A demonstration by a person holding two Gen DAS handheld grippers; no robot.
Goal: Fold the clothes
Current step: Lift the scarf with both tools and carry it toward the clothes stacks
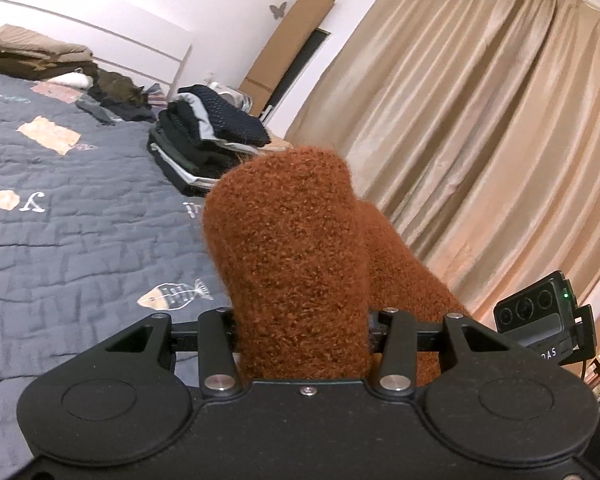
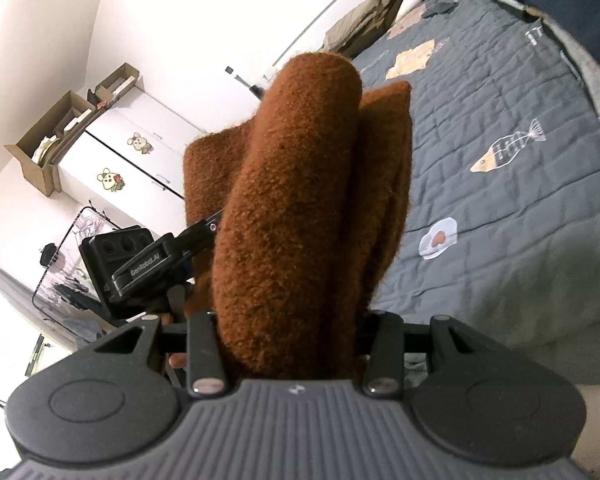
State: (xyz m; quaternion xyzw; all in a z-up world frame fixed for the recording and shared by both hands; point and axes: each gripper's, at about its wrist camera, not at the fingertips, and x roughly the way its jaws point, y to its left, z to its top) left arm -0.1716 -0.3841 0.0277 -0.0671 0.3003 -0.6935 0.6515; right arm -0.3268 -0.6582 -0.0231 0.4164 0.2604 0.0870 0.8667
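A fuzzy rust-brown knit garment (image 1: 288, 248) is held up in the air over the bed, folded into thick layers. My left gripper (image 1: 302, 328) is shut on its near edge, and the cloth bulges up between the jaws and hides the fingertips. In the right wrist view the same brown garment (image 2: 296, 220) rises between the jaws of my right gripper (image 2: 292, 340), which is shut on it too. The two grippers are close side by side: the right gripper's camera block (image 1: 540, 320) shows at the right, and the left gripper's body (image 2: 140, 264) at the left.
A grey quilted bedspread (image 1: 60, 240) with fish patches lies below. On it are a stack of folded dark clothes (image 1: 204, 136), a tan folded pile (image 1: 32, 52) and a cat (image 1: 120, 88). Beige curtains (image 1: 480, 120) hang to the right. A white cabinet (image 2: 140, 152) carries cardboard boxes (image 2: 52, 140).
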